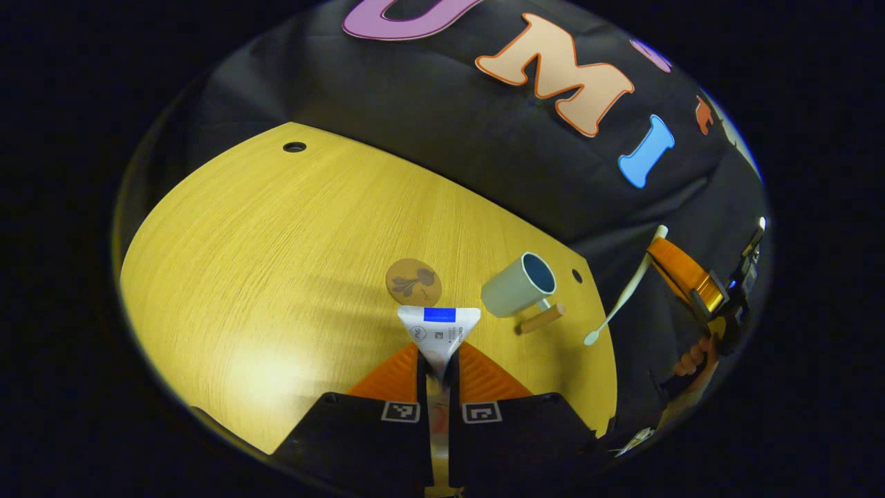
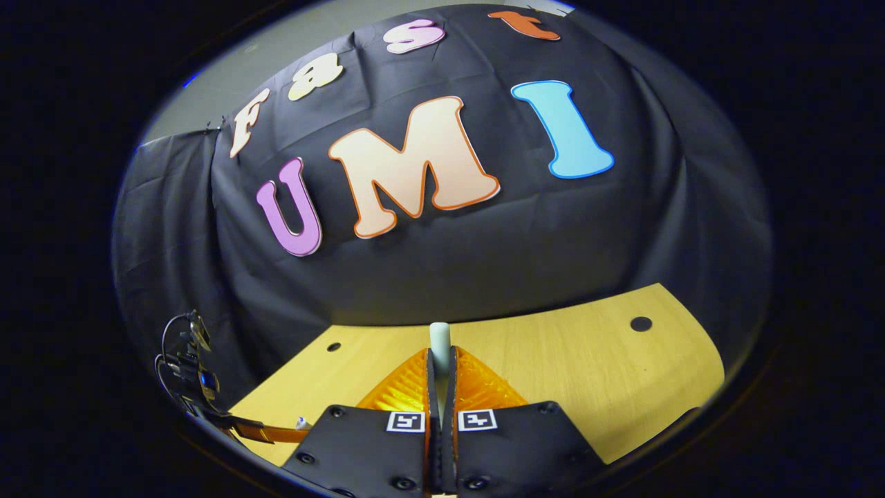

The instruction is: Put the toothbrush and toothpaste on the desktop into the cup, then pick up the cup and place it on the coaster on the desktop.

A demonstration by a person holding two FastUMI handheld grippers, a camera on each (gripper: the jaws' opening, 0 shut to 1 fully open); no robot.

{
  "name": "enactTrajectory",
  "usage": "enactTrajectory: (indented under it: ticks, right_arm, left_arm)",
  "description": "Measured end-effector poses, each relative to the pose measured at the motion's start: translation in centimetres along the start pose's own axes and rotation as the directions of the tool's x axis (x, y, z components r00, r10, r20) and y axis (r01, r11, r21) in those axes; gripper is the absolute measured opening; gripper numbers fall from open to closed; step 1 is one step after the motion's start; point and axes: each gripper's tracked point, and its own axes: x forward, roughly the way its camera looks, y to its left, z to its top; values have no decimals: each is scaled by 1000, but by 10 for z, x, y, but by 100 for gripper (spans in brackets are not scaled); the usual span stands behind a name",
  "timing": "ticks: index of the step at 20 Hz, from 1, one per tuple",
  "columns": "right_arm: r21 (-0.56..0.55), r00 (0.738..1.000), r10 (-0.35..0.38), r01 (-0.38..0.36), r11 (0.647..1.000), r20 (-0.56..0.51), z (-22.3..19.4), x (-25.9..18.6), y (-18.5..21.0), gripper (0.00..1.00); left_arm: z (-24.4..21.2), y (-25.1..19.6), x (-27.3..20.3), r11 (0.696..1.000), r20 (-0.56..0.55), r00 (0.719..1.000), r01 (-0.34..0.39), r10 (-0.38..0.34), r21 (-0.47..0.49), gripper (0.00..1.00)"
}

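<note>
Left gripper [image 1: 437,370] clamping toothpaste [image 1: 439,332], right gripper [image 2: 440,377] pinching toothbrush [image 2: 440,339]; cup [image 1: 520,285] lying ahead-right of left, mouth tilting away.

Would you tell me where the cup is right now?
In the left gripper view the cup lies tipped on the desktop, right of the coaster and beyond the toothpaste held in the left gripper.

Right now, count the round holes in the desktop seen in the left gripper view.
2. One hole sits at the desktop's far left corner; the other hole is near the right edge, just beyond the cup. The left gripper may hide others.
</note>
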Motion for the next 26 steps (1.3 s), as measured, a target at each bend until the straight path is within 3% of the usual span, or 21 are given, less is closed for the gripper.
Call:
enactTrajectory:
  ticks: [6, 9, 15, 22, 26]
  right_arm:
    - [-46, 986, 104, -99, 994, 132, 30, 39, 1, 3]
    - [-66, 976, 127, -117, 991, 176, 27, 60, -4, 3]
    - [-117, 978, 151, -135, 984, 144, -15, 90, -8, 3]
    - [-137, 987, 124, -110, 985, 102, -45, 92, -25, 6]
    - [-123, 988, 127, -116, 986, 89, -53, 83, -29, 24]
  left_arm:
    - [35, -9, -10, 999, 159, 987, -35, 35, -5, 7]
    - [47, -17, -24, 1000, 250, 968, -10, 14, -18, 8]
    - [81, -37, -35, 994, 415, 909, 83, -45, -73, 7]
    - [114, -55, -14, 992, 499, 861, 124, -96, -23, 7]
    - [127, -73, 6, 986, 514, 846, 166, -142, -2, 7]
